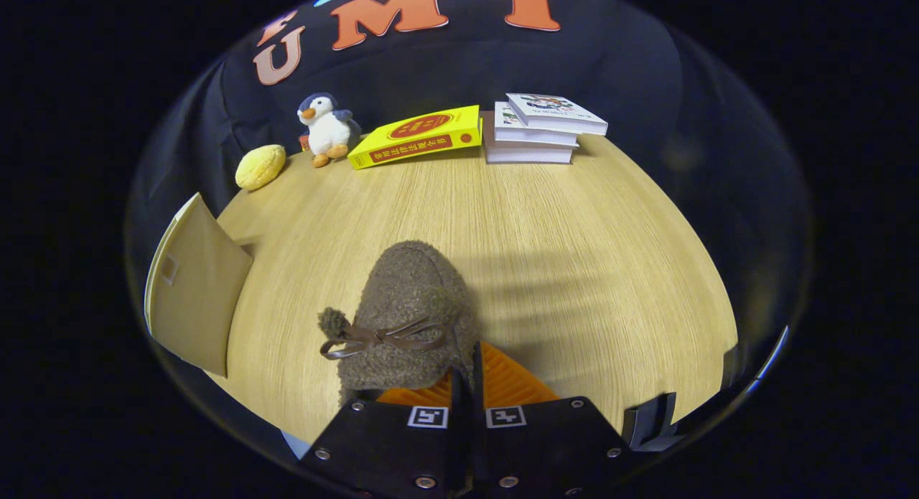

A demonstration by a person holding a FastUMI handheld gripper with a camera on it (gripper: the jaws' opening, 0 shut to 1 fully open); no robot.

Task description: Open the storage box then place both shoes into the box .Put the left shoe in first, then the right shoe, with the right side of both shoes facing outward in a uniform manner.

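We see the gripper [465,384] with its two fingers drawn close together, pinching the rear rim of a fuzzy brown fleece slipper-shoe [409,312] trimmed with a thin brown leather bow and a small pompom. The shoe's rounded toe points away from the fingers, out over the pale wooden tabletop [560,219]. We cannot tell whether the shoe rests on the wood or hangs just above it.

Off to one side of the shoe, apart from it, stands the beige plastic storage box [194,291]; we see a flat, tilted panel of it with a small square cut-out, and cannot tell whether that panel is a wall or a raised lid.

Along the far end of the table, well beyond the shoe and against the black cloth wall [617,61], we find a row of objects: a round yellow bun-shaped squishy toy [260,166], a small plush penguin [327,128] in white and grey-blue with orange feet standing upright just beside it, a thick yellow book [416,136] with a red emblem lying flat, and a stack of white books [538,129] next to it, the top one set askew.
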